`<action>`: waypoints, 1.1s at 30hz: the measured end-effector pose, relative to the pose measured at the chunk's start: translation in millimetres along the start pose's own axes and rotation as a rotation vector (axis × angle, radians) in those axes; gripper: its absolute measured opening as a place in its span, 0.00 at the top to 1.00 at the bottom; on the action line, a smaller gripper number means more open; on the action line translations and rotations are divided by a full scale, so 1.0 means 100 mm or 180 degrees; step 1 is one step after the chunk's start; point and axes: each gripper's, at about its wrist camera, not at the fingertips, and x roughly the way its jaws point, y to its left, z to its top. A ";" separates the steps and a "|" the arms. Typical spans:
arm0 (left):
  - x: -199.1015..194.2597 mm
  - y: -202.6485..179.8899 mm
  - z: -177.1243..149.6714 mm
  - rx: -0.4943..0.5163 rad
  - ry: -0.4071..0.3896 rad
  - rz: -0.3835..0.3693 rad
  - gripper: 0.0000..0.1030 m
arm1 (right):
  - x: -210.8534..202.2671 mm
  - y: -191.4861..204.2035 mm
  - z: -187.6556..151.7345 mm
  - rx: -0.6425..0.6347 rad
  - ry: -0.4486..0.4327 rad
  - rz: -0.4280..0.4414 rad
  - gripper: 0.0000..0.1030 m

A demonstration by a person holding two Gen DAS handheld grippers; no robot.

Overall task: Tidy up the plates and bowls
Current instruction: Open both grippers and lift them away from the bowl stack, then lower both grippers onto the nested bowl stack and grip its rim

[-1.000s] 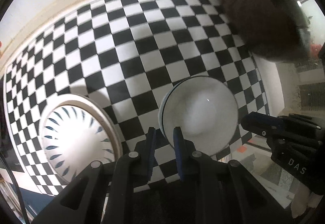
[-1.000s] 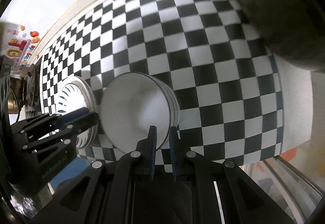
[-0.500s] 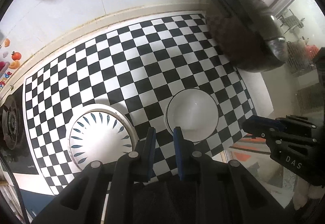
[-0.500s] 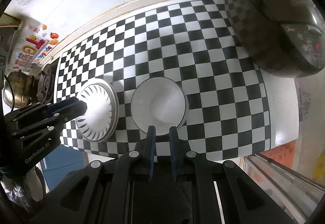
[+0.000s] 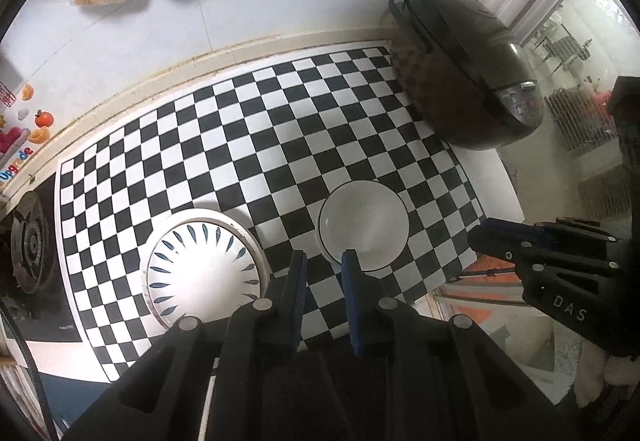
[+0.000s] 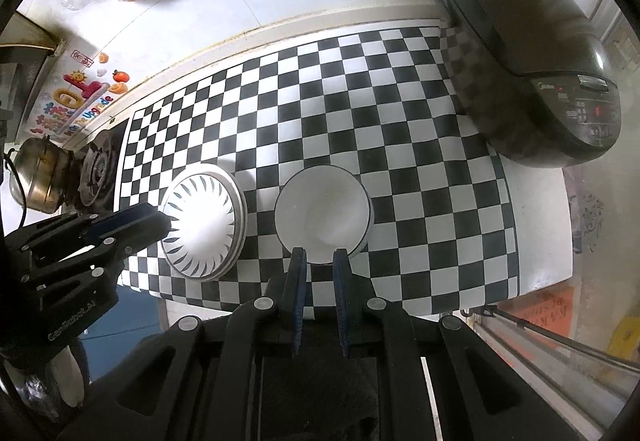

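Two neat piles on the checkered mat (image 5: 248, 145), so this looks pretty much wrapped up to me.

Left wrist view: the plates (image 5: 204, 273) sit at about 8 o'clock from the middle of the frame, stacked with the petal-pattern one on top. The bowls (image 5: 363, 223) are nested just beside them, around 5 o'clock, not touching the plates as far as I can tell. The left gripper (image 5: 322, 265) hangs above the near edge of the mat with a narrow gap between its blue pads, gripping nothing. The other tool pokes in at 4 o'clock with "DAS" printed on it, the rest cut off. A rice cooker (image 5: 468, 81) sits at 2 o'clock, plugged into the wall.

Right wrist view: same layout, plates (image 6: 202, 223) at 8 o'clock, bowls (image 6: 322, 219) near dead centre. I count at least two rims in each pile. The right gripper (image 6: 319, 263) is also only slightly parted and empty, hovering just over the near rim of the bowls. The left tool at 8 o'clock carries white lettering too blurry to read. The wall sticker (image 6: 76, 97) at 10 o'clock says "Upgrade". The cooker's front panel has a logo I can't make out.

What's left: nothing obvious, maybe just backing off.
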 end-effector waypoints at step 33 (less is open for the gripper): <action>1.84 0.60 0.28 -0.1197 0.1349 -0.0883 0.78 | 1.43 -0.79 0.06 0.0749 0.0660 0.0444 0.24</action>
